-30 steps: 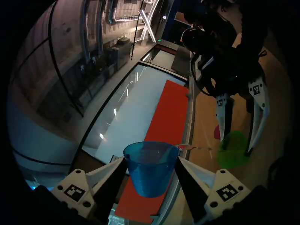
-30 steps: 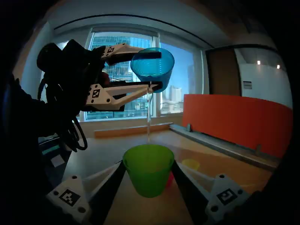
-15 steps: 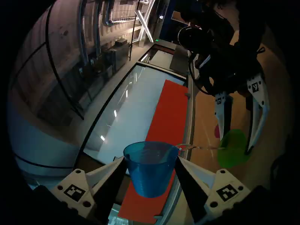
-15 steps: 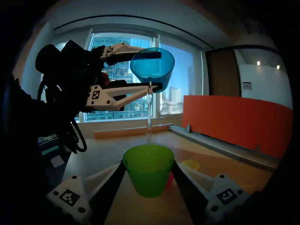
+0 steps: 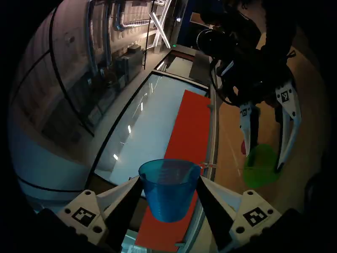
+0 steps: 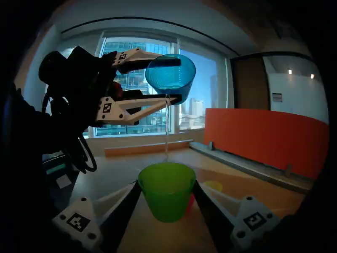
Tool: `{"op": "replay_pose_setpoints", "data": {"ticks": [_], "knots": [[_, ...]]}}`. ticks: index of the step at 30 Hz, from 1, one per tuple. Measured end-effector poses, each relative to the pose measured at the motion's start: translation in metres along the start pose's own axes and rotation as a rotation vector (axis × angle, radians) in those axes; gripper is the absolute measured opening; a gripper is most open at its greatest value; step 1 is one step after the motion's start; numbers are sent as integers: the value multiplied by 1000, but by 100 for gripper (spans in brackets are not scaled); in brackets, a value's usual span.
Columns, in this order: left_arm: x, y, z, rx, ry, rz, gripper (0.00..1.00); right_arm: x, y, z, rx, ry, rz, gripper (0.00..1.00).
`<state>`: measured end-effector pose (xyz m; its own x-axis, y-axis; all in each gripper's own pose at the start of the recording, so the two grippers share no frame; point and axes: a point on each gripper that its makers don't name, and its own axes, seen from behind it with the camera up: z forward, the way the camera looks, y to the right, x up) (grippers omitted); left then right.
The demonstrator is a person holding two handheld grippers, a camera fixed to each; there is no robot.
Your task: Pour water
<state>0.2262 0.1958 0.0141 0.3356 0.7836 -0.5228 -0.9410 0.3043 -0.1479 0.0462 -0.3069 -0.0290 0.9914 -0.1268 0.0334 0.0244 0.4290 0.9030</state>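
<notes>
The left gripper [image 5: 169,182] is closed on the blue cup [image 5: 169,199], with one finger pressed against each side wall just below the rim. In the right gripper view, the blue cup is tipped on its side, directly above the green cup [image 6: 167,192]. A thin stream of water [image 6: 167,130] falls from its lower rim into the green cup. The right gripper [image 6: 167,185] clamps the green cup upright between both fingers over the wooden table [image 6: 126,168]. Whether the cup touches the table cannot be told. An orange partition [image 6: 265,135] stands to the right.
</notes>
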Motion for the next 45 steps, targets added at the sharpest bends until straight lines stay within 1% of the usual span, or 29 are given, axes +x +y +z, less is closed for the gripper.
{"op": "replay_pose_setpoints", "data": {"ticks": [5, 15, 24, 35, 45], "knots": [[1, 0, 1, 1, 1, 15, 85, 0, 0, 0, 0, 1, -1, 90], [2, -8, 1, 9, 5, 40, 85, 0, 1, -1, -2, 0, -3, 90], [3, -5, 3, 7, 7, 69, 85, 0, 2, -2, -3, 2, -3, 90], [9, -8, 2, 8, 11, 106, 85, 0, 3, -4, -6, 6, -2, 90], [12, -8, 2, 11, 12, 144, 85, 2, 3, -6, -8, 8, -5, 90]]}}
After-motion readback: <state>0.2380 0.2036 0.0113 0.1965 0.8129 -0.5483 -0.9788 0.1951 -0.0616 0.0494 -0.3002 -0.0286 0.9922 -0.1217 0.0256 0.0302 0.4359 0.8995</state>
